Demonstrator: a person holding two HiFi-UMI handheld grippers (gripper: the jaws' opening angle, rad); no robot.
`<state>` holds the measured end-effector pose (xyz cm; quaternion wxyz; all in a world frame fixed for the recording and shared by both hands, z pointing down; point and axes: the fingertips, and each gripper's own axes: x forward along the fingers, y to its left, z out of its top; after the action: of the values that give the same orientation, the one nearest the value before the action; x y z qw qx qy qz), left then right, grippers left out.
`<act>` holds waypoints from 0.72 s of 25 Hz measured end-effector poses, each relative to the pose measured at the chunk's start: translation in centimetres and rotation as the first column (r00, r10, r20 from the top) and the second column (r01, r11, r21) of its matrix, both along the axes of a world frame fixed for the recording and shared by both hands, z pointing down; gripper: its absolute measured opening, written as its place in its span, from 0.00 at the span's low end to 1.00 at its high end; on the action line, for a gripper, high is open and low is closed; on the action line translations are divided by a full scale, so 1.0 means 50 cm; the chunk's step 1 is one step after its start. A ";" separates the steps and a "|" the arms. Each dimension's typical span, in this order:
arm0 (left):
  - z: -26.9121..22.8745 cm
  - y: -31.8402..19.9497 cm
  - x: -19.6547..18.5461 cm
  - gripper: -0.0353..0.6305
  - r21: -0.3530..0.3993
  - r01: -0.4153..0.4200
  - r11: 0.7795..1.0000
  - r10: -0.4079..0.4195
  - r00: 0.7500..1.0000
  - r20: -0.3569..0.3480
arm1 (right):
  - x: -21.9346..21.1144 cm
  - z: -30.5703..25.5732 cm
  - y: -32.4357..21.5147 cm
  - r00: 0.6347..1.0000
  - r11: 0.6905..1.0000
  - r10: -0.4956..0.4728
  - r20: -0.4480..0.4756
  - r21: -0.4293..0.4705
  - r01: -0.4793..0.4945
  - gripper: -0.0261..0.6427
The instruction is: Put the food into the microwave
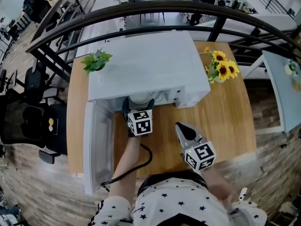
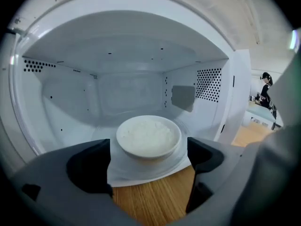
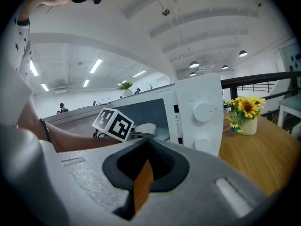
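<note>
- An open-plan office or lab hall, not a home: black office chairs (image 1: 22, 121) stand beside the wooden table (image 1: 230, 121).
- A black railing (image 1: 141, 9) edges the floor, with more desks beyond it.
- The high white ceiling carries strip lights (image 3: 96, 65).
- A white microwave (image 1: 150, 62) and sunflowers (image 1: 223, 68) sit on the table.

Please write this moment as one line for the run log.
left gripper: jaws open | rice bowl: in microwave | door: open | right gripper: jaws shut, empty
</note>
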<state>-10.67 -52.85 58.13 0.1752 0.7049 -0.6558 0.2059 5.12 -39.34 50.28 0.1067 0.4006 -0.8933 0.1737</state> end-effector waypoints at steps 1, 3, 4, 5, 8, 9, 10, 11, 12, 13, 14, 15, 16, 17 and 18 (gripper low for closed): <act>-0.004 0.008 0.001 0.79 0.004 -0.001 1.000 0.001 1.000 -0.006 | -0.001 -0.003 0.009 1.000 1.000 0.002 0.001 0.004 -0.002 0.05; -0.011 0.024 0.004 0.79 0.012 -0.001 1.000 0.001 1.000 -0.016 | -0.001 -0.007 0.027 1.000 1.000 0.008 0.005 0.012 -0.008 0.05; -0.014 0.033 0.005 0.79 0.015 0.000 1.000 0.000 1.000 -0.020 | 0.000 -0.009 0.038 1.000 1.000 0.011 0.006 0.016 -0.011 0.05; -0.017 0.041 0.007 0.79 0.019 0.001 1.000 -0.001 1.000 -0.024 | 0.002 -0.011 0.048 1.000 1.000 0.016 0.007 0.021 -0.016 0.05; -0.029 0.066 0.024 0.79 0.030 -0.010 0.999 0.011 0.999 -0.039 | 0.013 -0.019 0.079 0.999 0.999 0.035 0.006 0.035 -0.035 0.05; -0.034 0.075 0.032 0.79 0.035 -0.020 0.999 0.022 0.999 -0.042 | 0.017 -0.021 0.090 0.999 0.998 0.043 0.006 0.039 -0.043 0.05; -0.038 0.085 0.041 0.79 0.040 -0.033 0.999 0.035 0.998 -0.045 | 0.021 -0.023 0.101 0.999 0.998 0.051 0.006 0.042 -0.051 0.05; -0.042 0.097 0.050 0.79 0.041 -0.046 0.998 0.048 0.998 -0.051 | 0.024 -0.025 0.112 0.998 0.997 0.059 0.006 0.045 -0.059 0.05; -0.046 0.109 0.059 0.79 0.040 -0.058 0.998 0.060 0.996 -0.060 | 0.027 -0.028 0.124 0.998 0.997 0.066 0.007 0.049 -0.067 0.05; -0.049 0.121 0.066 0.78 0.042 -0.067 0.997 0.069 0.995 -0.069 | 0.029 -0.030 0.135 0.997 0.996 0.073 0.008 0.053 -0.073 0.05; -0.055 0.132 0.071 0.78 0.049 -0.068 0.996 0.072 0.995 -0.073 | 0.031 -0.033 0.147 0.997 0.995 0.078 0.009 0.057 -0.079 0.05; -0.062 0.142 0.071 0.72 0.063 -0.057 0.996 0.061 0.996 -0.070 | 0.034 -0.035 0.157 0.996 0.995 0.084 0.009 0.061 -0.084 0.05; -0.073 0.152 0.067 0.54 0.083 -0.031 0.996 0.036 0.997 -0.064 | 0.036 -0.037 0.168 0.996 0.994 0.089 0.010 0.065 -0.089 0.05; -0.085 0.161 0.061 0.25 0.107 0.000 0.994 0.006 0.998 -0.057 | 0.039 -0.039 0.178 0.996 0.993 0.093 0.010 0.069 -0.094 0.05; -0.095 0.170 0.057 0.10 0.128 0.023 0.992 -0.016 0.998 -0.056 | 0.042 -0.040 0.187 0.995 0.992 0.098 0.011 0.074 -0.098 0.05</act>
<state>-7.84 -44.35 53.37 0.1495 0.7138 -0.6693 0.1420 7.21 -29.98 48.27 0.0800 0.4470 -0.8787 0.1470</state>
